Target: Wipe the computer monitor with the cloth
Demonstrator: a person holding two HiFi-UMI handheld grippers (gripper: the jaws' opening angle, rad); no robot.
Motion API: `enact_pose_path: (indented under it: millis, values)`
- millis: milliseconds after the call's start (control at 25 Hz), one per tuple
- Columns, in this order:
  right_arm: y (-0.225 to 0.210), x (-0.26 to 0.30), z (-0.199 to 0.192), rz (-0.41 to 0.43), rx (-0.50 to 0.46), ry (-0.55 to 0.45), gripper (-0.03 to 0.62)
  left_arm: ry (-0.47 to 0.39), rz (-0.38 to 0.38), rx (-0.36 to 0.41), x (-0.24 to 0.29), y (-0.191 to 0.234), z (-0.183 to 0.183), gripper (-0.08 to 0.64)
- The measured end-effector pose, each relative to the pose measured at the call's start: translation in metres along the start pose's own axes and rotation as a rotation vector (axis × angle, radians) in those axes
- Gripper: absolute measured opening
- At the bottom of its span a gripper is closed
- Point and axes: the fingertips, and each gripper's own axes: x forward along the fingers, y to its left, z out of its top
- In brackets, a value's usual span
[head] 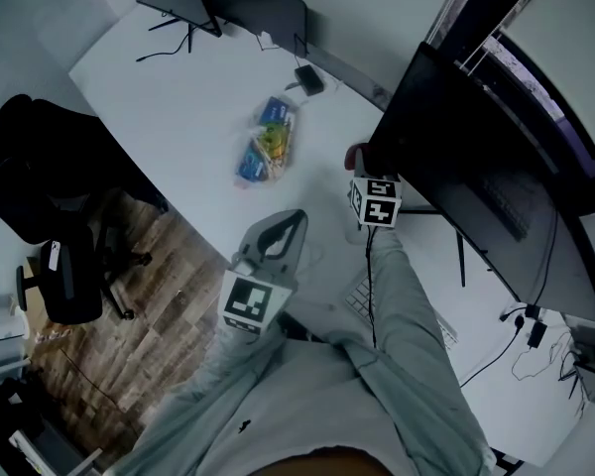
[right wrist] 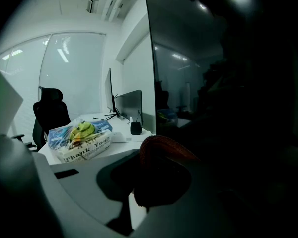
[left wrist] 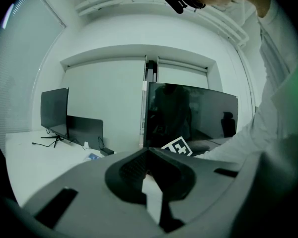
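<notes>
Bunching softly, the reddish cloth (right wrist: 161, 150) sits clamped in the right gripper's (right wrist: 156, 175) jaws at the computer monitor's (head: 476, 167) left edge. It looks light and limp, best pinched by a fold. Nearer, the left gripper (left wrist: 149, 155) hovers empty, jaws together.

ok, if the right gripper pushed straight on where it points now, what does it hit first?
Probably the monitor: the right gripper, shut on the cloth, points almost along the screen's edge. If it clears that, the small black box on the desk is next; depth is unclear.
</notes>
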Motion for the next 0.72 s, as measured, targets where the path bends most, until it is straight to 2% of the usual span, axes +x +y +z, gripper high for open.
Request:
enact_pose_path:
  millis: [320, 720]
  values:
    - [-0.001, -0.009, 0.014, 0.003, 0.033, -0.014, 0.035, -0.021, 0.013, -0.019, -0.005, -0.001, 0.003, 0.020]
    - [-0.001, -0.036, 0.071, 0.008, 0.022, -0.109, 0.035, -0.058, -0.023, 0.001, -0.006, -0.012, 0.017, 0.020]
